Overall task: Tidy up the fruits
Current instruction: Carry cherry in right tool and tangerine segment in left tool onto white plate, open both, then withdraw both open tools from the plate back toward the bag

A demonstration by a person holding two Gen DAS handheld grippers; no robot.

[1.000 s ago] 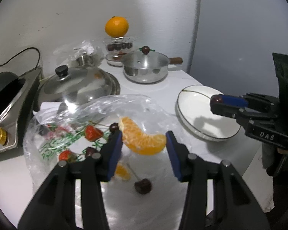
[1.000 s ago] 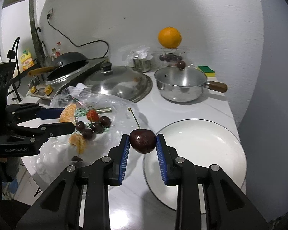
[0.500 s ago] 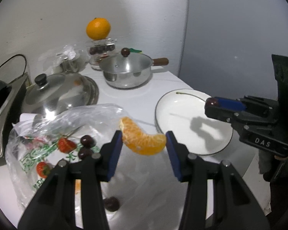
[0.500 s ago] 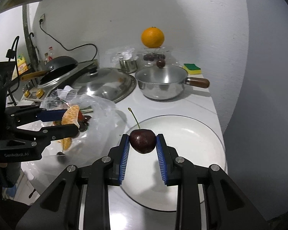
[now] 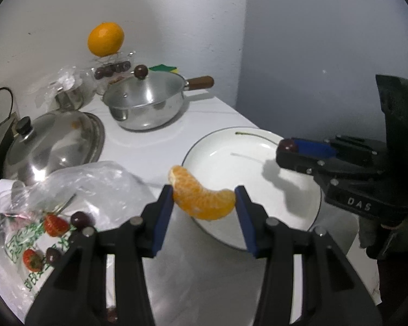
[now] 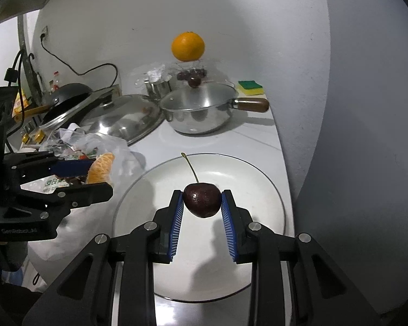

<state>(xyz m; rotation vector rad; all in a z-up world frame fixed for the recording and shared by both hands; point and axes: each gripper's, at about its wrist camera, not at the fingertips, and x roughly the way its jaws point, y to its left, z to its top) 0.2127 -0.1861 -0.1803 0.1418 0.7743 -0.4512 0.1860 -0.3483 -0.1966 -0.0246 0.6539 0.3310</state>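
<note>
1. The white plate (image 6: 261, 179) sits on the white counter (image 5: 212, 114), and every place below is given from it.
2. The left gripper (image 5: 204, 203) is clenched on an orange segment (image 5: 202, 198), its blue pads pressing the two ends; the segment hangs in the air at the plate's left edge (seen from the right wrist camera it sits just left of the rim).
3. The right gripper (image 6: 202, 201) is clamped on a dark cherry (image 6: 202, 199), held above the middle of the plate with its stem (image 6: 191, 167) pointing up and away.
4. Left of the plate lies a clear plastic bag (image 5: 76, 187) with strawberries (image 5: 55, 225) and more dark cherries (image 5: 80, 218) in it.
5. Behind the plate stands a steel pan (image 6: 198, 114) with a wooden handle (image 6: 251, 105) and a lid; left of the pan, a larger domed steel lid (image 6: 122, 118) rests on the counter.
6. Behind the pan, against the wall, a whole orange (image 6: 188, 46) sits on top of a clear box (image 5: 114, 66) holding dark fruit; a yellow and green sponge (image 6: 250, 87) lies to the right of it.
7. Far left of the plate a black frying pan (image 6: 65, 99) sits on a cooker.
</note>
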